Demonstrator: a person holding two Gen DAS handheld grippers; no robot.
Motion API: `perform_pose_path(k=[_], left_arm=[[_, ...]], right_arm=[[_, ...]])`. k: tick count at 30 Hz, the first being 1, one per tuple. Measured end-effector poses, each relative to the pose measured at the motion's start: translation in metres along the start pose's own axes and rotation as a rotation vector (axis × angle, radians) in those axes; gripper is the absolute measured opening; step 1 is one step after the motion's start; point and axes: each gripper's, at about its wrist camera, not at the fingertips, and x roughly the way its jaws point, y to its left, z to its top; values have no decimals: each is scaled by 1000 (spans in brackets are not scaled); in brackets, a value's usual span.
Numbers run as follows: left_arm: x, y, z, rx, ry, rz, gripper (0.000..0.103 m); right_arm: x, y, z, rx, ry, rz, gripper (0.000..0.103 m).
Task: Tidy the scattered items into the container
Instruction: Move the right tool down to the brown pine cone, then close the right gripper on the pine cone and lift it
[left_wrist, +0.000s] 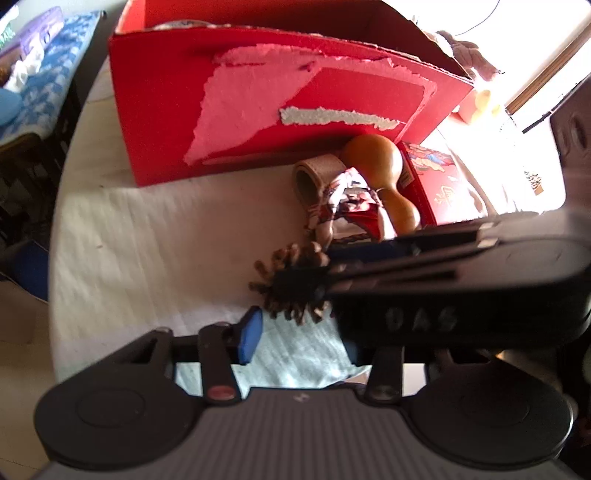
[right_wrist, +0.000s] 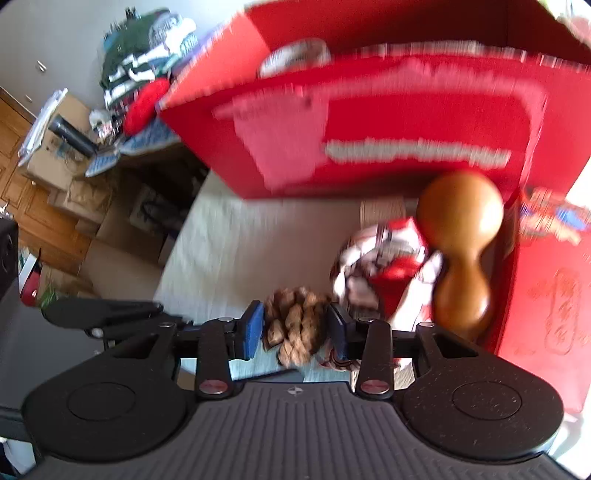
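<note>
A big red cardboard box (left_wrist: 258, 110) stands at the back of the table; it also fills the top of the right wrist view (right_wrist: 388, 122). My right gripper (right_wrist: 295, 330) is shut on a brown pine cone (right_wrist: 295, 325) and holds it in front of the box. In the left wrist view the right gripper's black body (left_wrist: 461, 288) reaches in from the right with the pine cone (left_wrist: 291, 280) at its tip. My left gripper (left_wrist: 295, 339) is open and empty just below the cone; only its left blue pad (left_wrist: 251, 338) shows.
A wooden gourd (left_wrist: 384, 173), a cardboard tape roll (left_wrist: 314, 177) and a crumpled red-and-white wrapper (left_wrist: 351, 206) lie against the box. A flat red gift box (left_wrist: 439, 181) lies to their right. A white cloth (left_wrist: 147, 240) covers the table. A round tin (right_wrist: 295, 57) sits inside the box.
</note>
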Motion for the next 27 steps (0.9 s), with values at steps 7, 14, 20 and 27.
perform_pose_path(k=[7,14,20,27], left_arm=[[10,6,-3,-19,10,-9,32],[4,4,-4,-5,-15,1,32],[-15,-6,-2,66,-82,57,32],[-47,-11,6,102,-169,70,31]], right_arm=[[2,-3,-3,13,0,19,44],[-3,7,-3,-22,-19,12,44],[-19,19,-1,-79,-83,23,43],[-45,36,6,-116,-172,39,43]])
